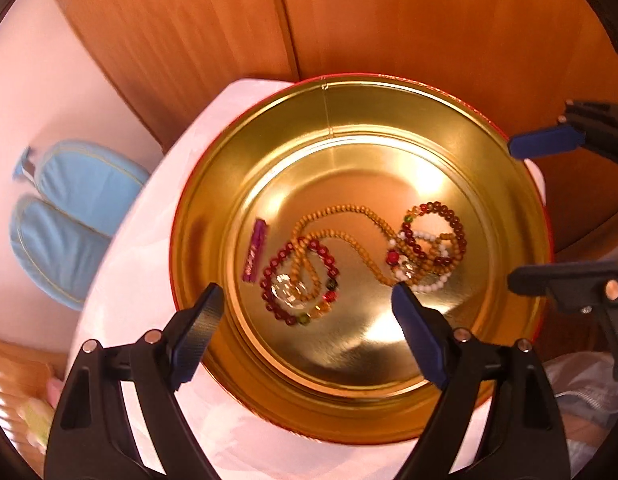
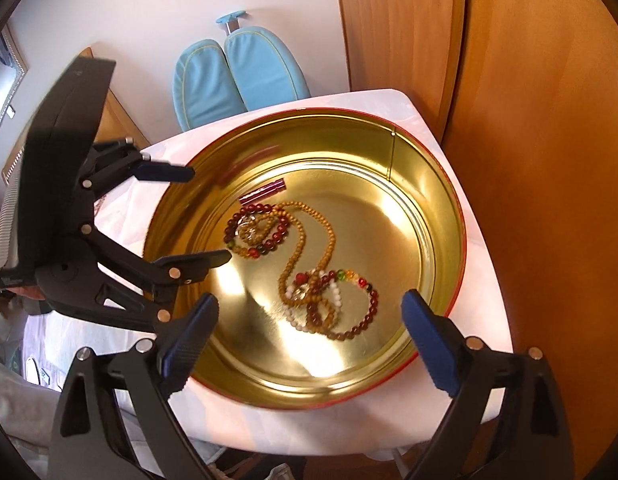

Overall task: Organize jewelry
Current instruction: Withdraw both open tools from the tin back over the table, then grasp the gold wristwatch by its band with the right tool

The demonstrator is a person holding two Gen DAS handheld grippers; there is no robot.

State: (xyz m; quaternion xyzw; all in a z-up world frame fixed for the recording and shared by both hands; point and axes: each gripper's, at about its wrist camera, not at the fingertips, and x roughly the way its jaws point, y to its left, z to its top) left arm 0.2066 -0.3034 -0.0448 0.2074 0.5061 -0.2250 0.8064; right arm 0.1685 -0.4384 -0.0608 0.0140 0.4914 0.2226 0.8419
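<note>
**Both grippers wide over the gold tin, jewelry lying inside**

I'm looking down into a round gold tin (image 1: 269, 148) with a red outer rim, sitting on a small white table (image 2: 441, 120). My left gripper (image 1: 305, 296) hangs over the near edge, jaws well apart, nothing between them. My right gripper (image 2: 311, 304) is the same: jaws spread wide and empty, above the tin's near side.

On the tin's floor lies a long strand of tan wooden beads (image 2: 299, 236), looping from one bracelet to the other. A dark red bead bracelet (image 1: 299, 280) with a clear charm sits at one end; a second red-and-amber bracelet (image 2: 365, 308) tangles with a white bead bracelet (image 2: 335, 296) at the other. A small purple tube (image 1: 254, 255) lies just beside the first bracelet. It carries some printing, but I can't read it from here; too blurred.

Behind the table: a light blue padded chair back (image 2: 233, 76) and wooden panels (image 1: 189, 32).
</note>
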